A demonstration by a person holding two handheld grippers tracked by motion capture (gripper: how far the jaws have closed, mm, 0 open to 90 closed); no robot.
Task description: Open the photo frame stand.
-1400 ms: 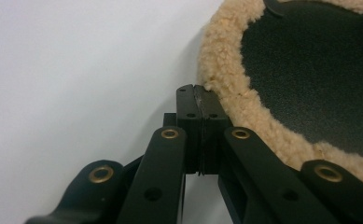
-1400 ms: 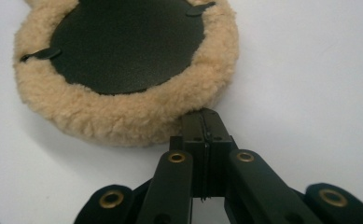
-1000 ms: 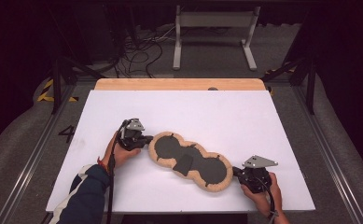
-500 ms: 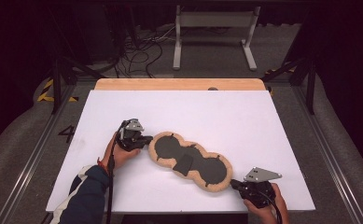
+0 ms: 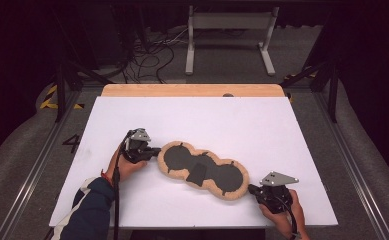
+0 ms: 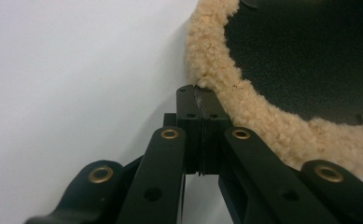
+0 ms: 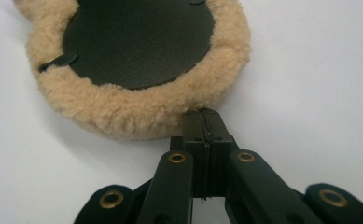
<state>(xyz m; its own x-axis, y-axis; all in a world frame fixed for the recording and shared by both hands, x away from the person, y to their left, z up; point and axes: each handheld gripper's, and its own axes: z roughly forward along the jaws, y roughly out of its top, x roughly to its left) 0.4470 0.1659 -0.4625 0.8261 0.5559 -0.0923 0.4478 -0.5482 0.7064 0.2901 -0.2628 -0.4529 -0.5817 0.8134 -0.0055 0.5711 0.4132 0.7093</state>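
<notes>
Fleece pad (image 5: 202,170), tan fluffy rim with two dark round panels, lies flat on the white table (image 5: 232,120), near the person's edge, slanted from left-far to right-near. Left gripper (image 5: 154,151) sits at the pad's left end; in the left gripper view its jaws are pressed together, tip touching the fleece rim (image 6: 263,121), nothing visibly between them. Right gripper (image 5: 252,189) sits at the pad's right end; in the right gripper view jaws also closed, tip against the fleece edge (image 7: 137,112). Each gripper is held by one hand.
</notes>
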